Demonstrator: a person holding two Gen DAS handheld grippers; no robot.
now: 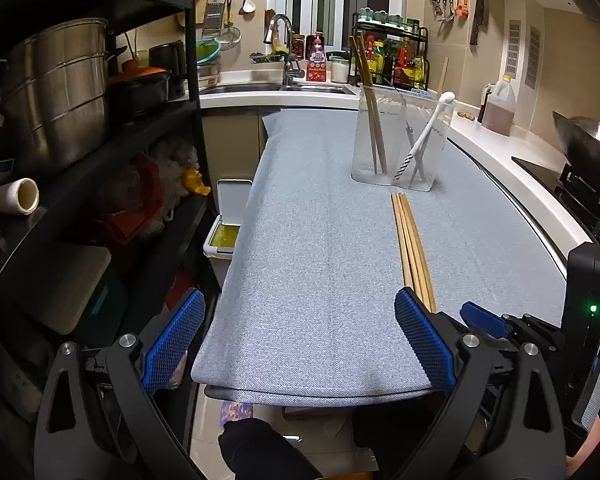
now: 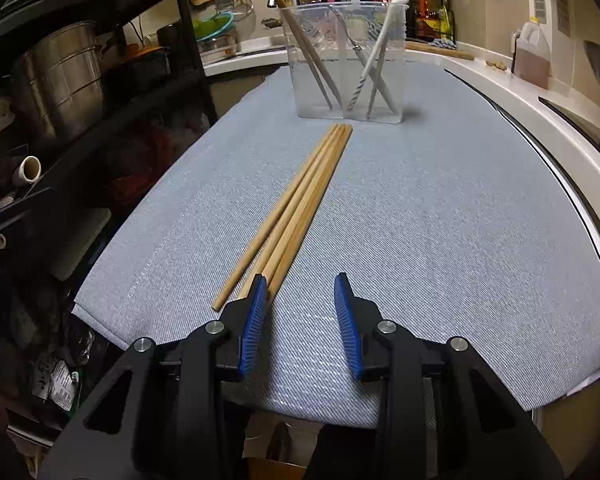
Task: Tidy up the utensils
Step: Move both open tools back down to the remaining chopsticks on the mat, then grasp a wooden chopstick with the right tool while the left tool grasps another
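Landmark: clear container (image 2: pixel 350 62) standing on the grey-blue cloth (image 2: pixel 440 208).

Right wrist view: 4 loose chopsticks (image 2: pixel 296 208) lie flat on the cloth, far tips just short of the container. Right gripper (image 2: pixel 300 320) is parted, nothing between the pads; its left pad sits at the bundle's near ends, contact uncertain.

Left wrist view only: left gripper (image 1: pixel 300 340) spread wide, empty, at the cloth's near edge. The container holds 2 chopsticks (image 1: pixel 370 100) in 1 compartment, a white spoon (image 1: pixel 428 132) in the other. Beyond it sink tap (image 1: pixel 282 46); left, steel pot (image 1: pixel 58 88) on black shelving.
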